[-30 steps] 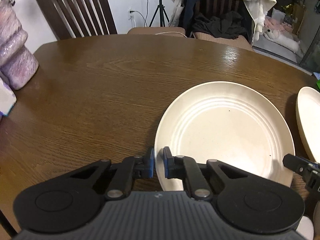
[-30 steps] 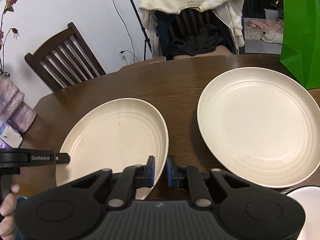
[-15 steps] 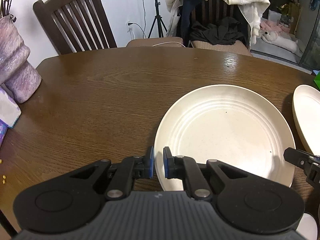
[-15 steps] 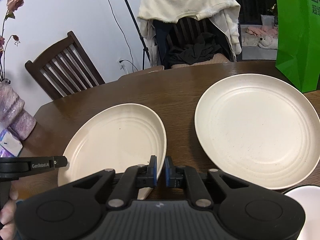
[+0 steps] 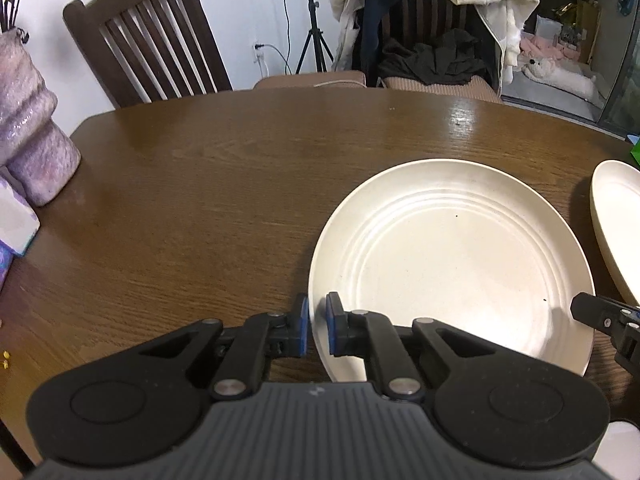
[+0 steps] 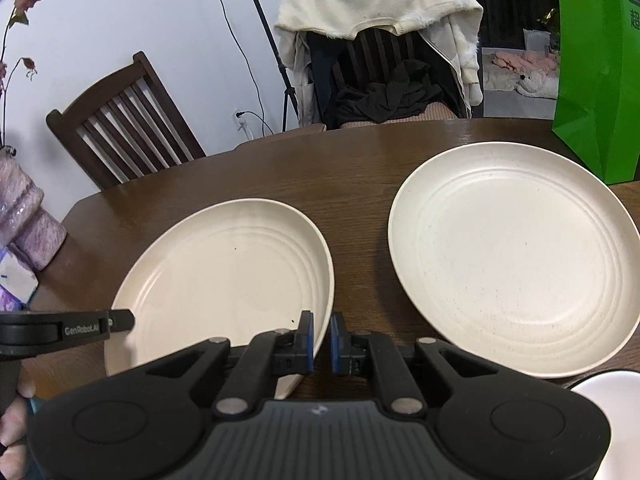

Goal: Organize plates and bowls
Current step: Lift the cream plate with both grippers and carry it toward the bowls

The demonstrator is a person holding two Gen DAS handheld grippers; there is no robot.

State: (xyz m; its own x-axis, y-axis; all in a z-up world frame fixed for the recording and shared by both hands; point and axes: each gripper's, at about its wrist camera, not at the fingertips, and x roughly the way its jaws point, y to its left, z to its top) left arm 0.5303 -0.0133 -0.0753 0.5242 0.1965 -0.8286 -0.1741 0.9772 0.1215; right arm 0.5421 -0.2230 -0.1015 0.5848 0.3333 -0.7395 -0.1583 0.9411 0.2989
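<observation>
A cream plate (image 5: 452, 264) is held between both grippers above the wooden table (image 5: 200, 184). My left gripper (image 5: 317, 326) is shut on its left rim. My right gripper (image 6: 321, 338) is shut on its right rim; the same plate shows in the right wrist view (image 6: 224, 280). A second cream plate (image 6: 516, 256) lies flat on the table to the right, and its edge shows in the left wrist view (image 5: 618, 220). The tip of the right gripper (image 5: 608, 320) shows at the plate's right edge in the left view.
A pink textured vase (image 5: 28, 128) and a tissue pack (image 5: 12, 220) stand at the table's left edge. A green bag (image 6: 596, 68) stands at the back right. A white dish edge (image 6: 612, 420) sits at the near right. Chairs stand behind the table.
Both grippers have lifted with the plate between them, and the views have risen. The second plate has not moved.
</observation>
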